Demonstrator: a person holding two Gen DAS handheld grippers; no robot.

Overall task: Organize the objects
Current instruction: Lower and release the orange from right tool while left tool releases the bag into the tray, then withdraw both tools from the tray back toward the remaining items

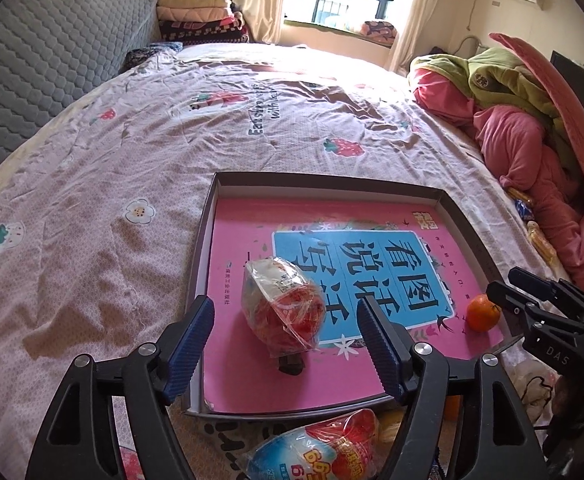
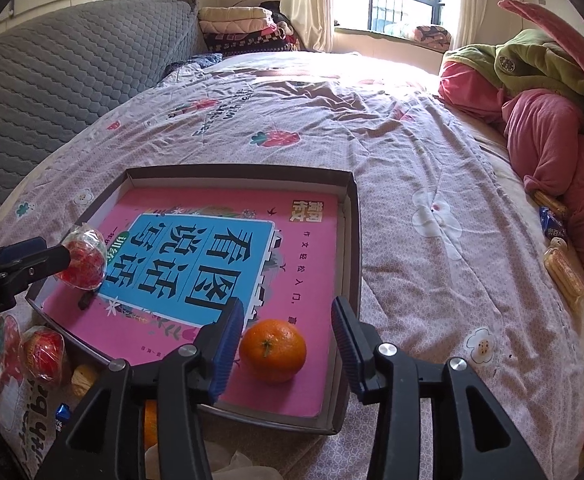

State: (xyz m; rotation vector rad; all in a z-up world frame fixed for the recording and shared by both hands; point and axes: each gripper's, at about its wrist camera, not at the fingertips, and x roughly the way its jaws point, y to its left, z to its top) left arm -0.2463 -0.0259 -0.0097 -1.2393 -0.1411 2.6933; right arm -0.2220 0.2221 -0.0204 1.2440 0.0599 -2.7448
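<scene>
Left gripper (image 1: 286, 344) jaws spread wide, nothing pinched; wrapped red snack ball (image 1: 284, 306) sits free between them on the pink book (image 1: 252, 360), near the box tray's (image 1: 323, 182) near-left corner. Right gripper (image 2: 288, 346) jaws spread, not touching the orange (image 2: 272, 350), which rests on the book at the tray's near-right corner. Tray lies on the bed (image 1: 92, 200) by its near edge. Only the left view shows a blue-and-red snack pack (image 1: 315, 452) on the bed in front of the tray. Only the right view shows yellow snack packets (image 2: 563, 272) by the bed's right edge, below the pink clothes (image 2: 551, 152).
</scene>
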